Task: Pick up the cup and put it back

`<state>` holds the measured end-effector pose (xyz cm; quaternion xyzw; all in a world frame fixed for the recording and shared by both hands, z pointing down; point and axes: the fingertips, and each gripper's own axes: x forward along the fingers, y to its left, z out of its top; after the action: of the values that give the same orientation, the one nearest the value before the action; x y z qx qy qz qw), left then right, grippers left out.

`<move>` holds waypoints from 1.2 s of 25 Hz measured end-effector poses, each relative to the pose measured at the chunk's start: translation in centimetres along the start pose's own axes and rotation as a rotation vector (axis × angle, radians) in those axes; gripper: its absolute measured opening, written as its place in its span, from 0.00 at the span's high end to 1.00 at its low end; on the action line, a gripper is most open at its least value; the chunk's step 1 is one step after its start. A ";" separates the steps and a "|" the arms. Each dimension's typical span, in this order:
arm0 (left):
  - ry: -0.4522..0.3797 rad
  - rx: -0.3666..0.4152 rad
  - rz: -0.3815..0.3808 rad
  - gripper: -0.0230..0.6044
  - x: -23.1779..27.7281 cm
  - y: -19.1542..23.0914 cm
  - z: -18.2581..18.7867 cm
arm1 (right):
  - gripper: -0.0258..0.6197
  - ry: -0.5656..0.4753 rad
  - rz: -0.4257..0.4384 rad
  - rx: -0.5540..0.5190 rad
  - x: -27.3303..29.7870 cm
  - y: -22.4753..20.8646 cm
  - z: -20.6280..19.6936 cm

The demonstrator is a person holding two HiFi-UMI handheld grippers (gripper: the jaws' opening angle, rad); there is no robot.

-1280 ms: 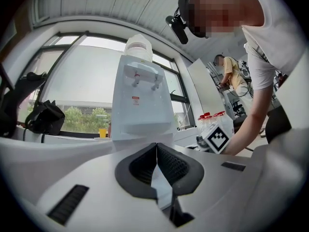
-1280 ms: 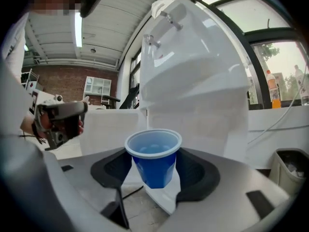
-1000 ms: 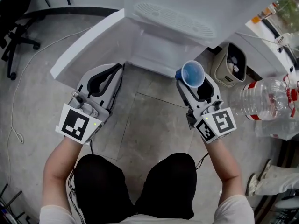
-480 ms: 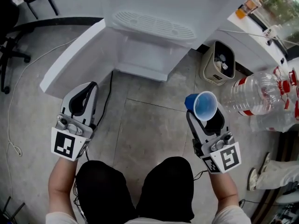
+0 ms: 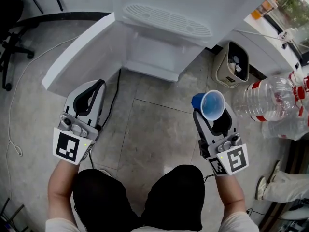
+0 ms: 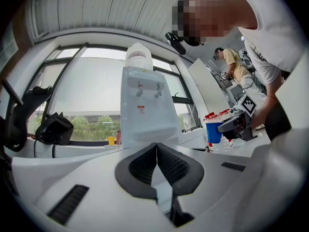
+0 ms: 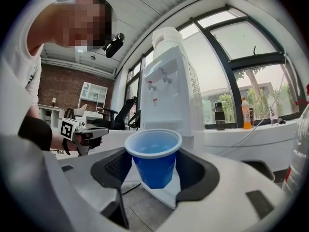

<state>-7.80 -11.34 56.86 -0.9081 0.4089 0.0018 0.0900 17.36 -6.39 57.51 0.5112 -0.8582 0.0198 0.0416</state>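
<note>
Cup (image 7: 153, 161), blue plastic, upright and open-mouthed, between right tongs (image 5: 210, 110)

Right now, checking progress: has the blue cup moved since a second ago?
Yes. The blue cup has drawn back from the water dispenser, lower in the head view.

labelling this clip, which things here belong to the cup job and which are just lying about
Job: blue plastic cup, held in the right tongs; white water dispenser, likely where it goes back.
Lying about or idle: clear plastic bottles with red labels; beige waste bin; black office chair; left tongs, shut and empty.
</note>
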 end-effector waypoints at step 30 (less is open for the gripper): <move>0.116 -0.016 -0.080 0.92 -0.2 -1.5 -3.4 | 0.51 0.138 -0.067 -0.067 25.8 -1.1 -14.8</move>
<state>-7.05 -10.80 60.48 -0.9230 0.3768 -0.0514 0.0588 6.89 -28.41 74.63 0.5355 -0.8358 0.0249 0.1183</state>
